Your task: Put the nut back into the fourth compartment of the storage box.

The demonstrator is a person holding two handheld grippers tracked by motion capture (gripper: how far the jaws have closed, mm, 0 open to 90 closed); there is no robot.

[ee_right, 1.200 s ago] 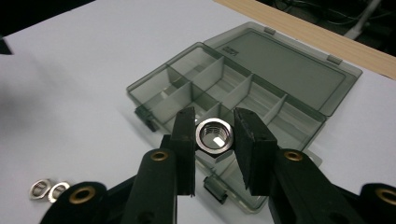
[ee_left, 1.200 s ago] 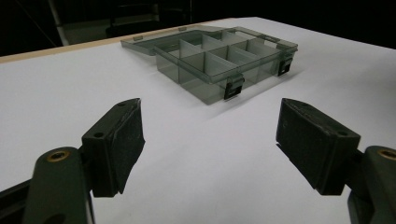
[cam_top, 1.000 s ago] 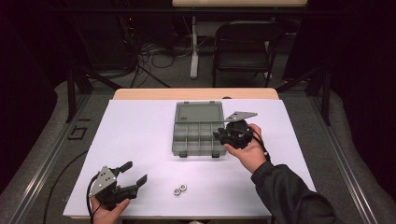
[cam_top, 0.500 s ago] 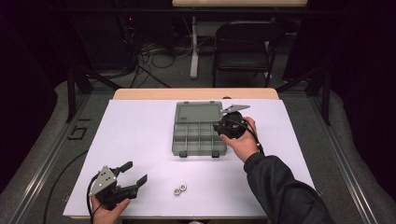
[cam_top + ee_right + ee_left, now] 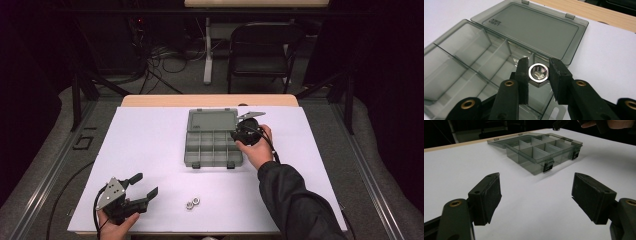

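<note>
A grey see-through compartment box (image 5: 212, 145) lies open on the white table, its lid (image 5: 534, 27) folded flat behind it. My right gripper (image 5: 538, 75) is shut on a silver hex nut (image 5: 538, 72) and holds it above a compartment at the box's right end (image 5: 235, 137). Two more silver nuts (image 5: 193, 202) lie side by side near the table's front edge. My left gripper (image 5: 142, 187) rests at the front left, jaws open and empty, pointing toward the box (image 5: 541, 150).
The white sheet (image 5: 150, 150) covers the table, with a wooden strip (image 5: 210, 100) along its far edge. A folding chair (image 5: 260, 50) and cables stand on the floor beyond. The box's two latches (image 5: 548, 166) face the front.
My right gripper has carried the nut forward and down, from beside the box's right edge to over its right-hand compartments. The left gripper has stayed put.
</note>
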